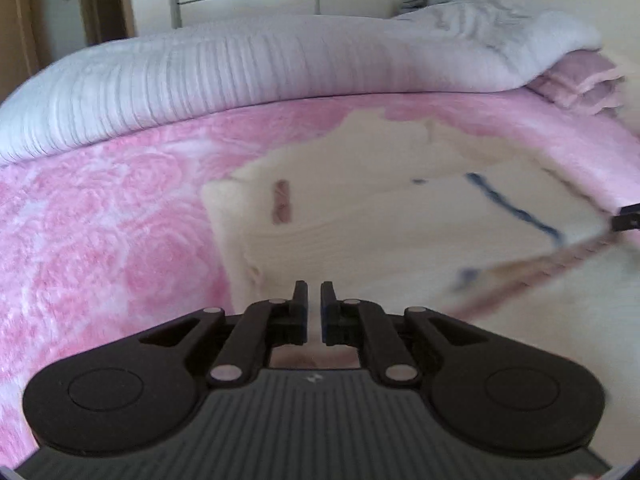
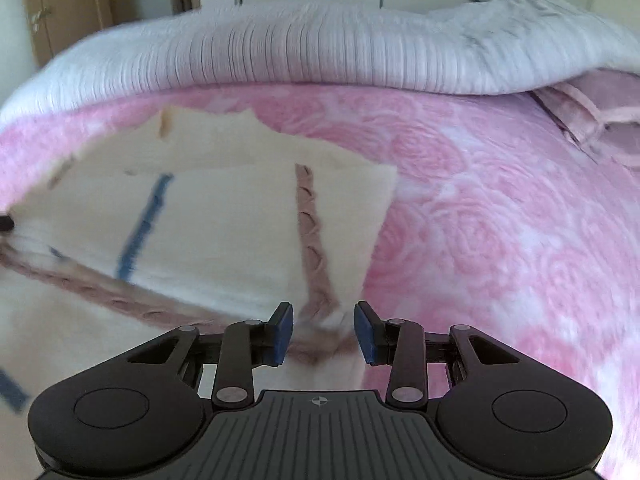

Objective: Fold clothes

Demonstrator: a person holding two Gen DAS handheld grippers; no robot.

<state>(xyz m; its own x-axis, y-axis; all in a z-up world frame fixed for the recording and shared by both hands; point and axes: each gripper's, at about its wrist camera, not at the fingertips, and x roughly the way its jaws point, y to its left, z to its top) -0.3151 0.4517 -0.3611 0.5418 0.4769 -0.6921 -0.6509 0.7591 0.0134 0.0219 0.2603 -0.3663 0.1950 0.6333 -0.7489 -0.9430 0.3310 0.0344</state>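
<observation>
Cream garment (image 1: 400, 232): knit, with a blue stripe (image 1: 516, 208) and mauve cable stripes (image 2: 312, 240), spread on the bed ahead of both tongs, its near edge reaching under them.
Left tongs (image 1: 314, 300): fingers nearly together, a thin slit between; whether cloth is pinched there I cannot tell.
Right tongs (image 2: 323, 332): blue-padded fingers (image 2: 282, 334) apart, a lifted corner of the garment's mauve-striped hem between them, not clamped.
Bed cover (image 2: 500, 240): pink, rose-patterned, left of the left tongs, right of the right tongs.
Quilt (image 1: 200, 76): pale ribbed, rolled along the far side beyond the garment.
Folded mauve cloth (image 2: 600, 120): far right, partly under the quilt.
</observation>
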